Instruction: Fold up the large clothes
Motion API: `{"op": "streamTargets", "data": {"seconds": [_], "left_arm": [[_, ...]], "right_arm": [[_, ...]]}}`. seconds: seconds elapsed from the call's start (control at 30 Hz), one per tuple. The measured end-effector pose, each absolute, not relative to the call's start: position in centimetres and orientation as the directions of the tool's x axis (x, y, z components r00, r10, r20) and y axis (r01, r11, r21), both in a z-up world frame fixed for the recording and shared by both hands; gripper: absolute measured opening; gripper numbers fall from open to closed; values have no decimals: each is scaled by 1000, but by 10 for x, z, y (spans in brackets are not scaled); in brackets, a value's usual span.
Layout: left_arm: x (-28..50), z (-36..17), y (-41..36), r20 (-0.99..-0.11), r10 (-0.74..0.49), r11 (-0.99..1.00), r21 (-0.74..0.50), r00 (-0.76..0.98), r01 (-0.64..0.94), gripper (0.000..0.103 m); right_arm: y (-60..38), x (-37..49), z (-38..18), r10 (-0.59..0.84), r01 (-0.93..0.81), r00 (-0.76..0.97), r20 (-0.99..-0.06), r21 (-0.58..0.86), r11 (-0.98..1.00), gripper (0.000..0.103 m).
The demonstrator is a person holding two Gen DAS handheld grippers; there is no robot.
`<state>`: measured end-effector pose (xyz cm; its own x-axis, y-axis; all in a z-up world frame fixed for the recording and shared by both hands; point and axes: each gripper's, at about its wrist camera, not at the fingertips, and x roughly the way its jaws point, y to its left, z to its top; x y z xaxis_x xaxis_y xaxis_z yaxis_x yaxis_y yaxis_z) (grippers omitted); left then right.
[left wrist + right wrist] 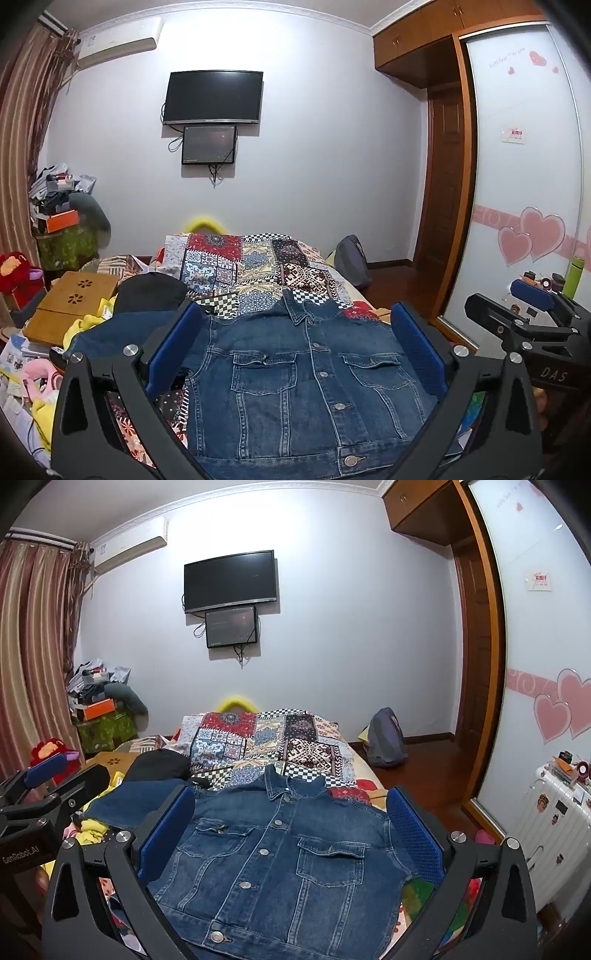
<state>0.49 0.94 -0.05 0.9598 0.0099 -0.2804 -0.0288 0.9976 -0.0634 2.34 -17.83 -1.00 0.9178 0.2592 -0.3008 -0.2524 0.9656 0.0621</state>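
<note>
Denim jacket (306, 384) lay front-up and buttoned on the patchwork bedspread (255, 269), collar at the far end, hem nearest; its left sleeve (122, 332) stretched out to the left, the right sleeve not visible, so whether it was tucked under couldn't be told. Left gripper (295, 354) and right gripper (291, 834) both hovered above the jacket, fingers spread wide, gripping nothing, no contact with cloth visible. Judged step: early, body smoothed flat and fold not yet begun, or at most 1 side done. Next move likely called for lowering a gripper to the outstretched left sleeve, pinching the cuff or shoulder seam and carrying it across the chest pockets without dragging the body out of line; thick denim probably needs a firm pinch. Readable writing: "GenRobot.AI" on the left gripper's body in the right wrist view, "DAS" on the right gripper's body in the left wrist view. Wardrobe door (517, 155) script and its small red label were too small to read.
</note>
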Motion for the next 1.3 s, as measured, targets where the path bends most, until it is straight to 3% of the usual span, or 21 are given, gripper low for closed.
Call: {"op": "streamTargets", "data": {"seconds": [1.3], "left_arm": [[7, -1, 4, -284, 10, 998, -55, 959, -26, 103]], "right_arm": [[-173, 23, -9, 262, -255, 917, -301, 64, 965, 103]]}}
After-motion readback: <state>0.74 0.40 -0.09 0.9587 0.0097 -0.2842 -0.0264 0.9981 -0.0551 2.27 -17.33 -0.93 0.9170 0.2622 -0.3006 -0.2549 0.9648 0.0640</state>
